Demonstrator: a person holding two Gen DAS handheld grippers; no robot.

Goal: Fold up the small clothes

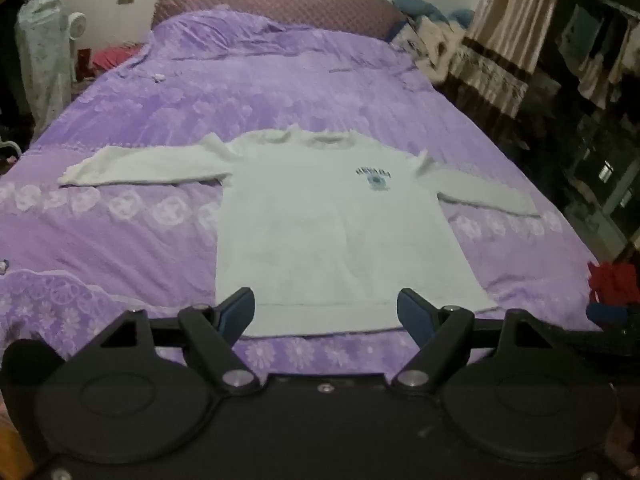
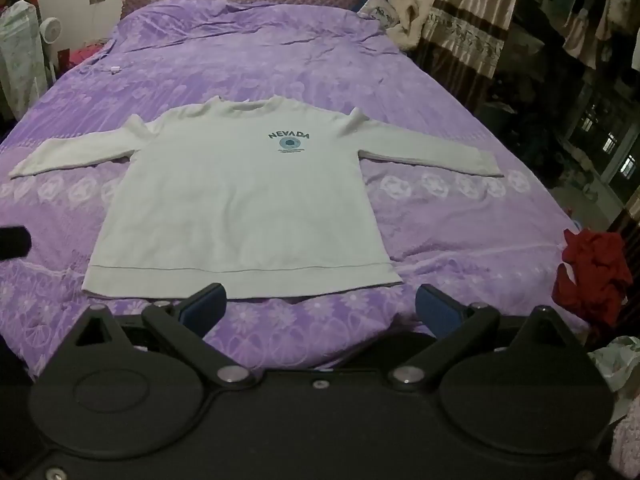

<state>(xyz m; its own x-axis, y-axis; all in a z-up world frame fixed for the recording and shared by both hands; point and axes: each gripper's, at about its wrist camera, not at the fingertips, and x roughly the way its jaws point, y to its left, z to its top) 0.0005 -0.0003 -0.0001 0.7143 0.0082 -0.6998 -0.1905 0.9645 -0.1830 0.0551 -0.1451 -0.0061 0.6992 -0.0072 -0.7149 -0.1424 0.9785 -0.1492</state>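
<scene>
1. The left gripper [image 1: 326, 312] hangs above the near edge of the bed, jaws spread wide, nothing between them.
2. The right gripper [image 2: 320, 308] is likewise wide open and empty, tilted down toward the bed.
3. Just beyond both lies a white sweatshirt [image 2: 236, 208], flat and face up on the purple bedspread [image 2: 440, 232], sleeves stretched out to either side, hem nearest the grippers, "NEVADA" printed on the chest.
4. A red garment [image 2: 592, 272] sits at the bed's right edge.
</scene>
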